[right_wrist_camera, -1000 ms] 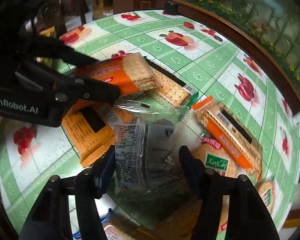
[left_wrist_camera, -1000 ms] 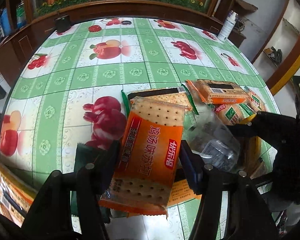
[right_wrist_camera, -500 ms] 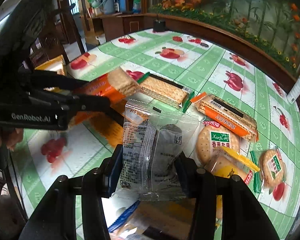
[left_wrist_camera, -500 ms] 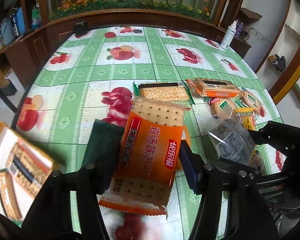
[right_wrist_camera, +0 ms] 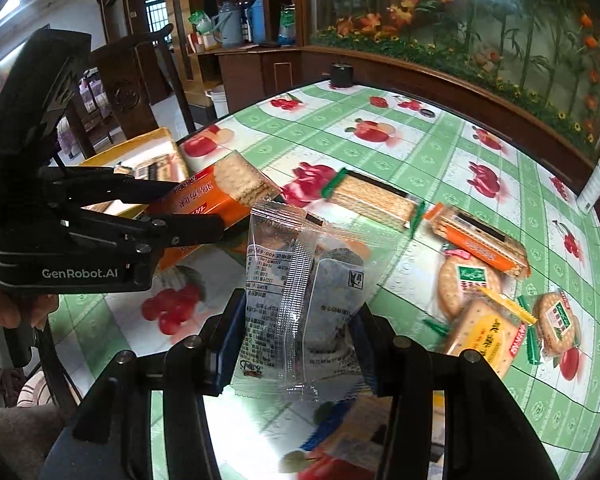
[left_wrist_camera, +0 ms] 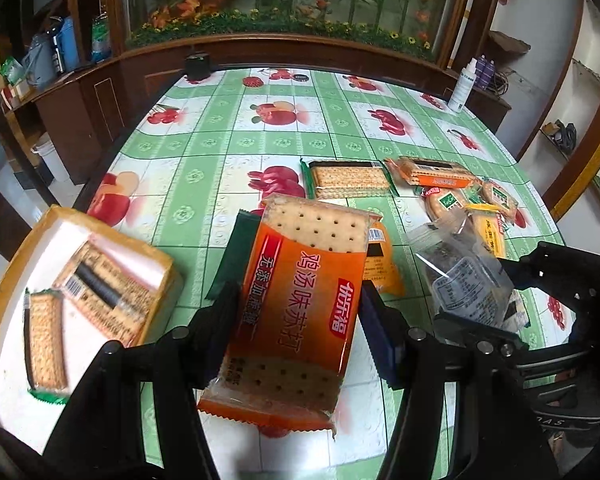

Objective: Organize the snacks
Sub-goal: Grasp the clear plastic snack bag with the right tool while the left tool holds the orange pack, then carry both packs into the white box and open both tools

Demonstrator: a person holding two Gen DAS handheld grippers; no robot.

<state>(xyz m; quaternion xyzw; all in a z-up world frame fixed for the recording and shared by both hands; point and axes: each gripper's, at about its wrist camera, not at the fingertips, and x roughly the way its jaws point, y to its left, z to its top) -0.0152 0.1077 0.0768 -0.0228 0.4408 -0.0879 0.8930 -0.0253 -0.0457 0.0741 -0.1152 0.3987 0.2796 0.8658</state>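
Note:
My left gripper (left_wrist_camera: 300, 312) is shut on an orange cracker pack (left_wrist_camera: 296, 312) and holds it above the table; the pack also shows in the right wrist view (right_wrist_camera: 216, 196). My right gripper (right_wrist_camera: 296, 332) is shut on a clear snack packet (right_wrist_camera: 300, 300), also lifted; it shows at the right of the left wrist view (left_wrist_camera: 464, 280). An orange-rimmed box (left_wrist_camera: 4, 304) with cracker packs inside sits at the table's left edge, left of my left gripper.
On the green fruit-print tablecloth (left_wrist_camera: 220, 152) lie a green-edged cracker pack (left_wrist_camera: 348, 178), an orange cracker pack (left_wrist_camera: 436, 172), round cracker packs (right_wrist_camera: 468, 280), a yellow pack (right_wrist_camera: 484, 336) and a dark green packet (left_wrist_camera: 232, 256). A white bottle (left_wrist_camera: 462, 88) stands at the far right edge.
Both grippers have lifted and pulled back from the pile, each with its packet. The orange-rimmed box has come further into view at the left.

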